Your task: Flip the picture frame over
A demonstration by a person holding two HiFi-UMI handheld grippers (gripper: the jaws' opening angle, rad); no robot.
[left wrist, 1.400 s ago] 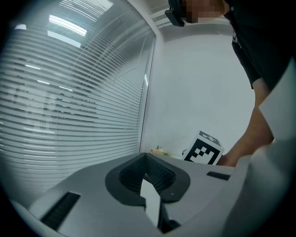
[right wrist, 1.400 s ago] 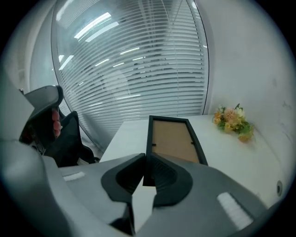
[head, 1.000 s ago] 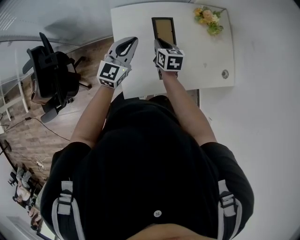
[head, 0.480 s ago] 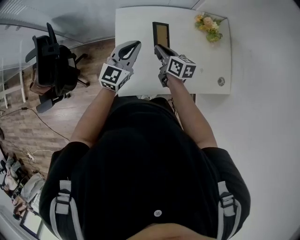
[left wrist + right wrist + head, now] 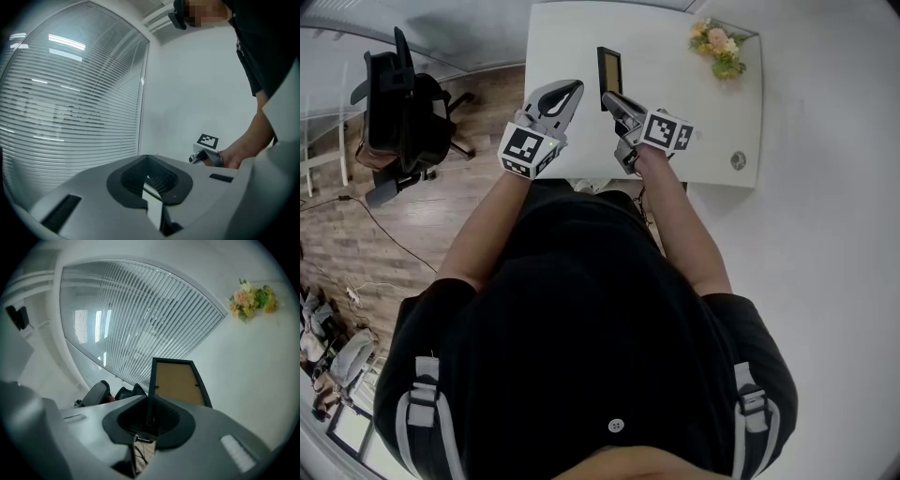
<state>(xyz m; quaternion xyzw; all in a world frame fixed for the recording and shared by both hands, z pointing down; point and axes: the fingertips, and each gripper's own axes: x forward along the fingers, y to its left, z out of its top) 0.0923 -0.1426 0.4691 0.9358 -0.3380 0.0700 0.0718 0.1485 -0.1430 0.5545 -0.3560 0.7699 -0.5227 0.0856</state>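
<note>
Head view: right gripper (image 5: 614, 101) clamps the near end of the picture frame (image 5: 609, 77), tipped on edge over the white table (image 5: 703, 112); left gripper (image 5: 562, 94) beside it. Left gripper view: jaws together, empty. Right gripper view: jaws pinch the picture frame's edge, brown backing showing

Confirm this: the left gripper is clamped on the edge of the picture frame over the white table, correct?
No, it's the right gripper that is clamped on the edge of the picture frame over the white table. The right gripper view shows the frame's edge between its jaws; the left gripper holds nothing.
</note>
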